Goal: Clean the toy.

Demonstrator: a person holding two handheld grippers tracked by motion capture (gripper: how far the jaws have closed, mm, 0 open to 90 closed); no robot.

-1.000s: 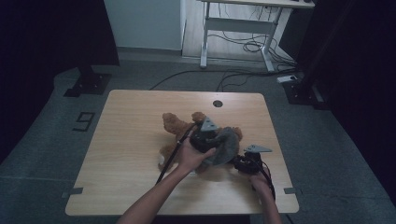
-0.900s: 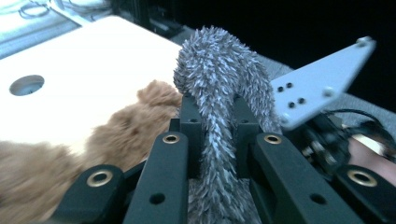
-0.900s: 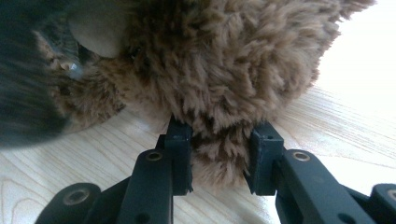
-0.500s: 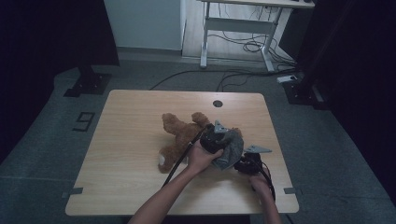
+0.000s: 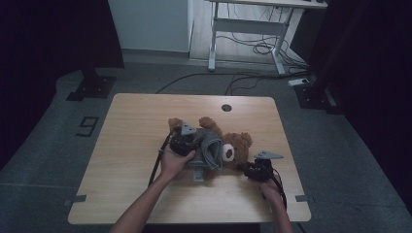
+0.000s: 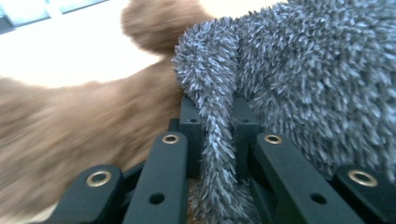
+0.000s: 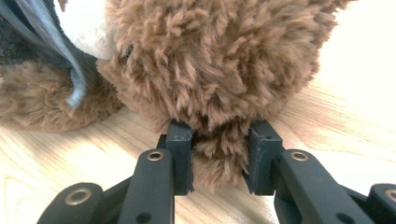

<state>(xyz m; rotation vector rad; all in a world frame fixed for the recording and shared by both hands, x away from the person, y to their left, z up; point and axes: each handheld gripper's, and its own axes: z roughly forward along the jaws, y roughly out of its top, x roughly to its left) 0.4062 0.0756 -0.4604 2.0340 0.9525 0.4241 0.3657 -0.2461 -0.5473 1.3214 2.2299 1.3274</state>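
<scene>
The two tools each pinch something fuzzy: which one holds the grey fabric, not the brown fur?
The left tool. Its jaws are shut on a fold of the grey fuzzy garment, while the right tool pinches the teddy bear by its brown fur.

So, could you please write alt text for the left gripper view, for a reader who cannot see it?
The left gripper pinches a fold of fuzzy grey knitted garment between its two black fingers. To the left and behind lies the brown plush of a teddy bear, blurred, on a pale table.
</scene>
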